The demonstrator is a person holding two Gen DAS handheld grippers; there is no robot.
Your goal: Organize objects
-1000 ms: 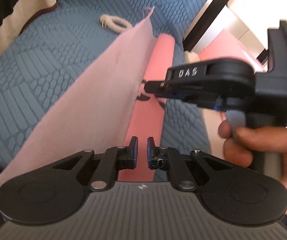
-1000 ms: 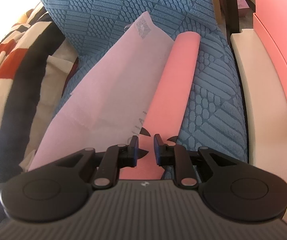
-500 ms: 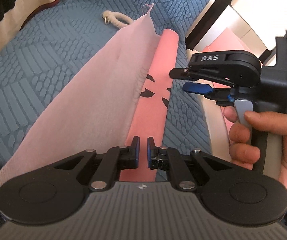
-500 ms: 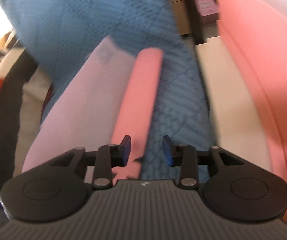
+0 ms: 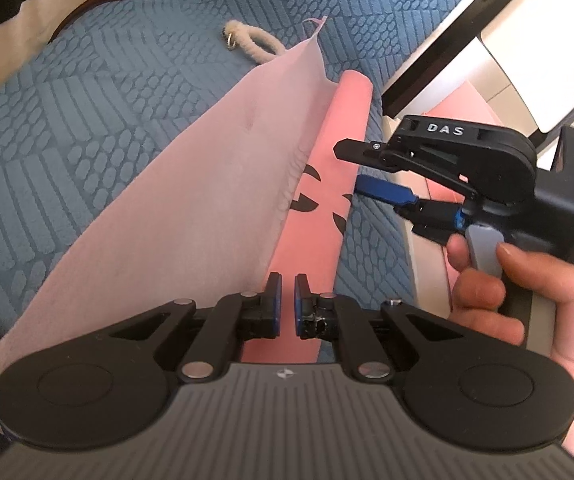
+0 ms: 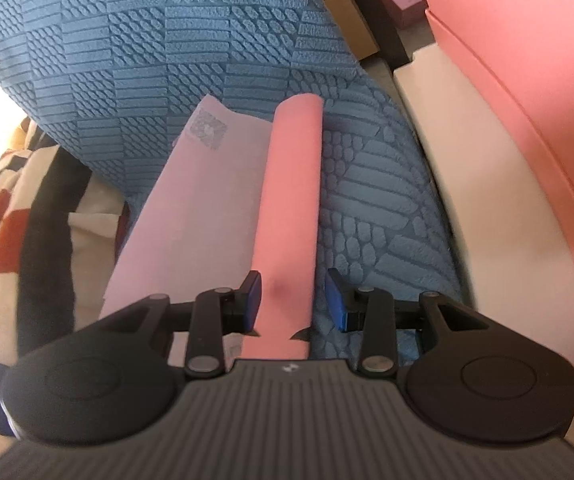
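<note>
Right gripper [image 6: 293,300] — jaws now spread where a second ago they stood nearly together, pads clear of the pink roll [image 6: 291,216] lying between them, nearer the left pad; likely a release, or a reset for a fresh grip. Left gripper [image 5: 287,310] jaws pressed almost together, seemingly pinching the roll's near end, though contact is hard to confirm. Roll lies on the blue bedspread [image 5: 87,120], long axis running straight away from both jaws, pale pink sheet [image 5: 191,208] trailing off its left side.
</note>
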